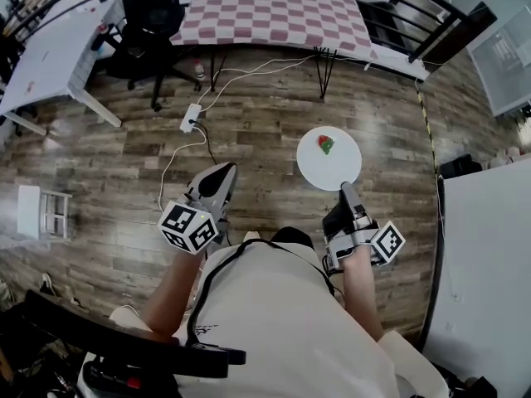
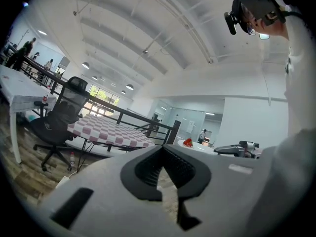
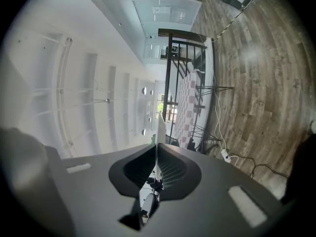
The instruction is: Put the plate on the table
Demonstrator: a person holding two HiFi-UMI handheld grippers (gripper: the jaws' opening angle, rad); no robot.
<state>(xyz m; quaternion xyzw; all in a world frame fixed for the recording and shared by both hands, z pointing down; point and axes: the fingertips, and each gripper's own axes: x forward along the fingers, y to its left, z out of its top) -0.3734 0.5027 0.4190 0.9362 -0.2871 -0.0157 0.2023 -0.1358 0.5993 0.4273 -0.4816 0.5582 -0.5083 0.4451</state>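
Note:
In the head view a round white plate [image 1: 329, 157] with a small red and green piece [image 1: 326, 144] on it hangs level above the wooden floor. My right gripper [image 1: 347, 191] is shut on its near rim. The right gripper view shows the plate [image 3: 159, 127] edge-on between the closed jaws. My left gripper [image 1: 220, 177] is to the left of the plate, apart from it, shut with nothing in it. From the left gripper view the plate [image 2: 200, 146] shows at right. The table with a pink checked cloth [image 1: 274, 11] stands ahead across the floor.
A black office chair [image 1: 153, 23] and a white desk [image 1: 50, 52] stand at the far left. A power strip with white cables [image 1: 191, 118] lies on the floor between me and the checked table. A white stool [image 1: 41, 212] is at left, and a white surface [image 1: 489, 247] at right.

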